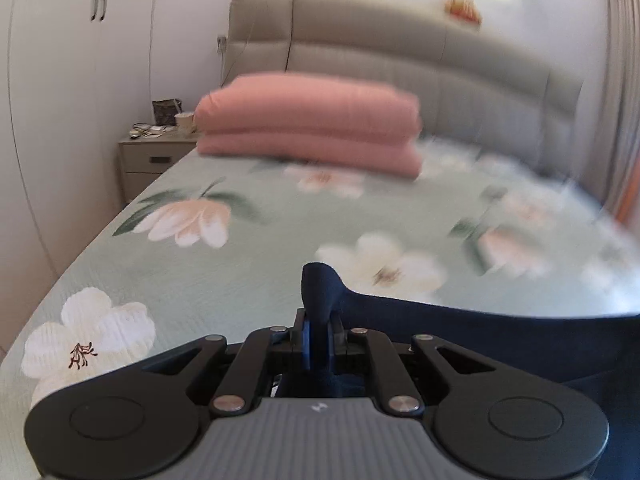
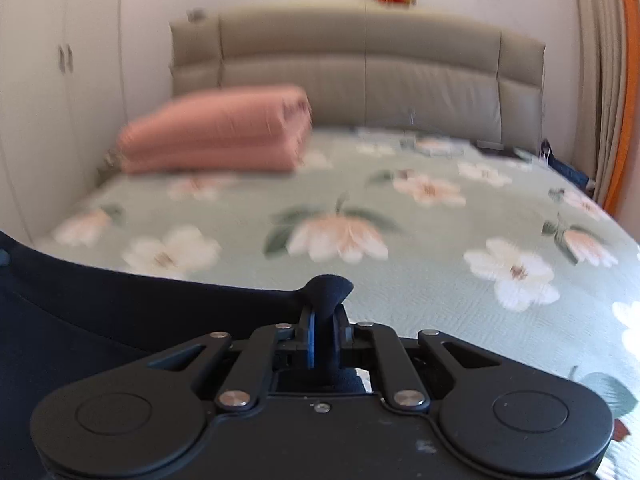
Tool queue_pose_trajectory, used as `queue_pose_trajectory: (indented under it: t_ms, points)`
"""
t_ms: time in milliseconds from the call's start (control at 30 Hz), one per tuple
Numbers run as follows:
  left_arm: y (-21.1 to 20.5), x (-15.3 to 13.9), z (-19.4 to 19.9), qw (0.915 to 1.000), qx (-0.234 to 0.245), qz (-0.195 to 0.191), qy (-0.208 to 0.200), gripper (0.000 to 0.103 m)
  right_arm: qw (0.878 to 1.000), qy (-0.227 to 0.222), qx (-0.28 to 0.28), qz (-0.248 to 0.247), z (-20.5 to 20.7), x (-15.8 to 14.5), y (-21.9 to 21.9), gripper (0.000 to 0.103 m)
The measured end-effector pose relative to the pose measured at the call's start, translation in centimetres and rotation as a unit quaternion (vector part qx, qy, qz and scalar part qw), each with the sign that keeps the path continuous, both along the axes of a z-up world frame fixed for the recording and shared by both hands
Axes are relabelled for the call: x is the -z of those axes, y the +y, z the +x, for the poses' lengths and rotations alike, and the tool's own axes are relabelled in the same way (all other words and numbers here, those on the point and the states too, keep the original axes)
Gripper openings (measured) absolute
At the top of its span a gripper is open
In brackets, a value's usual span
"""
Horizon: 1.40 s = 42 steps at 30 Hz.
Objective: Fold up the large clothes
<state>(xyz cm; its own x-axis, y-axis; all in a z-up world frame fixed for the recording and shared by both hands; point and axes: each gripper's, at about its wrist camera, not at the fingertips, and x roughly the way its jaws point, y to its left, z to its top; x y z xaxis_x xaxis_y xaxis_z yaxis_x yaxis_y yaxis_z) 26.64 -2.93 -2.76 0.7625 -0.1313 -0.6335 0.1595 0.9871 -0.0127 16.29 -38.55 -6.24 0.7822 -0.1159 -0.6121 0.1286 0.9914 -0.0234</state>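
A dark navy garment (image 1: 500,336) hangs stretched between my two grippers above the bed. My left gripper (image 1: 318,332) is shut on one corner of it; a tuft of cloth pokes up past the fingers and the cloth runs off to the right. My right gripper (image 2: 324,332) is shut on another corner of the navy garment (image 2: 120,312), which runs off to the left. Most of the garment hangs below both views and is hidden.
The bed has a pale green floral cover (image 1: 248,248), also in the right wrist view (image 2: 420,280). A folded pink quilt (image 1: 312,128) lies near the grey headboard (image 1: 440,52). A nightstand (image 1: 152,160) stands at the left by white wardrobes (image 1: 60,80). Curtains (image 2: 608,80) hang at the right.
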Motion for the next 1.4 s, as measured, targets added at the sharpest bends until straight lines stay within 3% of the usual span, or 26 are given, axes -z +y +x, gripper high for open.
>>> queue_pose_trajectory:
  t_ms: [100,200,300,400,467,567,633,667,733,767,800,867,933,1033,1067,1133,1200,1267,1333,1400]
  points:
    - [-1.1,4.7,2.2,0.999,-0.02,0.025,0.032,0.009,0.999,0.049,0.014,-0.014,3.1,5.2,0.3,0.009]
    - [-1.7,7.6,3.0,0.997,-0.027,0.06,0.042,0.009,0.997,0.068,0.018,-0.027,4.0,7.5,0.9,0.01]
    - [-3.1,8.2,3.1,0.9934,-0.019,0.108,0.034,0.015,0.995,0.087,0.017,-0.045,4.4,8.3,1.3,0.017]
    - [-3.1,7.4,2.3,0.9896,-0.022,0.139,0.028,0.022,0.992,0.108,0.027,-0.055,5.0,7.8,0.9,0.036]
    - [-2.2,4.7,1.1,0.9907,-0.048,0.127,0.004,0.02,0.993,0.095,0.037,-0.055,4.1,5.7,0.6,0.037]
    - [-1.6,-0.7,-2.4,0.9937,-0.056,0.067,-0.069,0.02,0.998,0.009,0.017,-0.064,0.4,1.0,2.5,0.038]
    - [-2.7,-2.0,-3.8,0.9965,-0.032,0.028,-0.073,0.019,0.998,-0.014,-0.016,-0.059,-0.4,-0.4,5.5,0.038]
    - [-3.5,-1.8,-3.9,0.9983,-0.005,0.007,-0.058,0.02,0.998,-0.002,-0.04,-0.045,0.0,-0.1,7.1,0.035]
    - [-5.9,0.2,-3.9,0.9994,0.029,-0.008,-0.02,0.015,0.995,0.039,-0.085,-0.034,1.1,2.1,10.5,0.005]
    - [-7.2,1.9,-3.7,0.9994,0.034,0.001,0.004,0.013,0.992,0.06,-0.099,-0.043,1.5,4.0,12.3,0.003]
    - [-8.0,3.5,-3.5,0.999,0.033,0.005,0.028,0.009,0.991,0.074,-0.102,-0.051,1.7,5.7,13.4,0.003]
    - [-8.2,6.3,-3.4,0.9983,0.017,0.004,0.056,0.009,0.983,0.068,-0.113,-0.128,0.9,8.9,15.6,0.002]
    - [-6.6,7.2,-4.1,0.9987,-0.016,0.026,0.041,0.008,0.973,0.046,-0.118,-0.192,-0.7,10.0,15.9,0.001]
    - [-1.0,8.1,-5.4,0.9922,-0.091,0.073,0.043,0.007,0.977,0.073,-0.052,-0.193,-2.9,10.4,11.3,0.0]
    - [1.0,8.3,-5.8,0.9911,-0.102,0.07,0.048,0.006,0.978,0.085,-0.025,-0.186,-3.5,10.4,9.3,0.0]
    - [3.9,7.5,-7.0,0.9907,-0.106,0.052,0.066,0.003,0.983,0.091,0.014,-0.161,-5.2,9.9,5.7,0.0]
    - [4.8,6.3,-8.2,0.9876,-0.115,0.083,0.067,0.003,0.976,0.116,0.071,-0.173,-6.1,8.9,4.0,0.0]
    - [5.8,4.8,-10.2,0.9904,-0.104,0.062,0.066,0.003,0.977,0.118,0.11,-0.14,-7.5,6.6,3.5,0.009]
    - [5.5,3.1,-13.0,0.9942,-0.083,0.033,0.06,0.004,0.988,0.092,0.074,-0.098,-10.2,4.1,5.8,0.01]
    - [3.7,2.4,-15.5,0.9966,-0.05,0.007,0.065,0.005,0.994,0.084,0.004,-0.071,-13.4,2.9,10.2,0.013]
